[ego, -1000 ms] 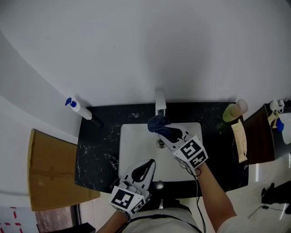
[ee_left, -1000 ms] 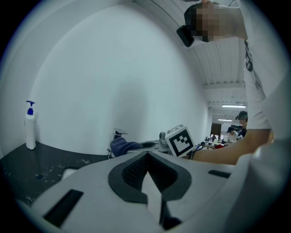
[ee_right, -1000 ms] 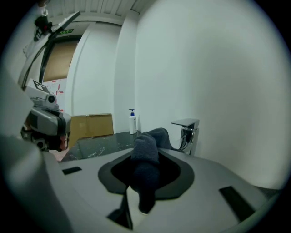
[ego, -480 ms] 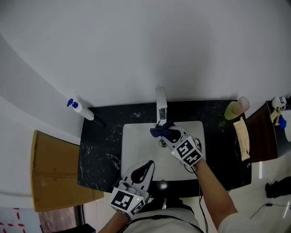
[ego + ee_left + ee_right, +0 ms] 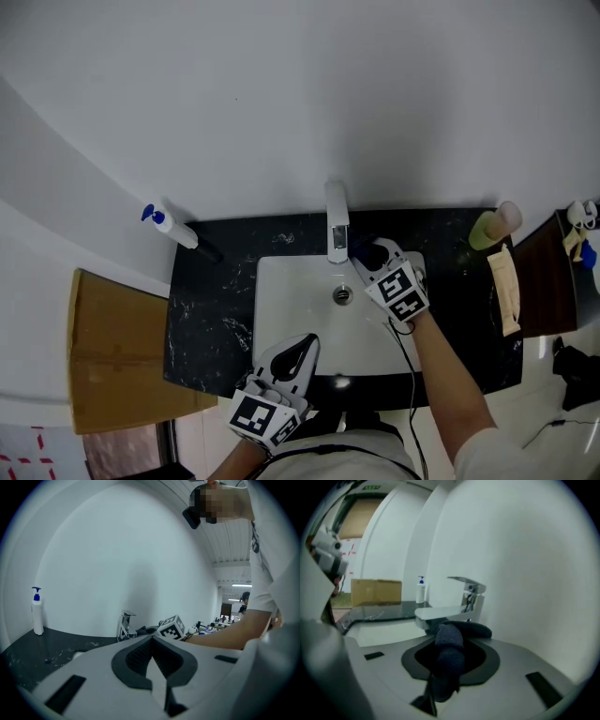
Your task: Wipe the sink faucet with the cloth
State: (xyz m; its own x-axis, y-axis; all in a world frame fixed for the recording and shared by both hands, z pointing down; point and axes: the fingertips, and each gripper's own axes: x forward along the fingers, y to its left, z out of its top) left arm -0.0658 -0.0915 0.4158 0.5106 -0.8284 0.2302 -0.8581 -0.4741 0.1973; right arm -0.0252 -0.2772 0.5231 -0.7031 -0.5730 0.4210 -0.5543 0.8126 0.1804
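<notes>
My right gripper (image 5: 367, 253) clamps the dark cloth (image 5: 450, 644) just beside the faucet (image 5: 337, 230) over the white sink (image 5: 281, 314), while my left gripper (image 5: 292, 354) sits jaws together at the black counter (image 5: 211, 300) edge.

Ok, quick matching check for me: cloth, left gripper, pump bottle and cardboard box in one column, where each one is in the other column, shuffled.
Things:
1. cloth
2. left gripper
3. pump bottle
4. cardboard box

Places:
A. back left corner of the black counter
B. at the near rim of the sink, jaws together, nothing between them
C. off the counter's left end
D. clamped in the right gripper, just right of the faucet

Pairs: 1-D, 2-B, 3-A, 4-C
</notes>
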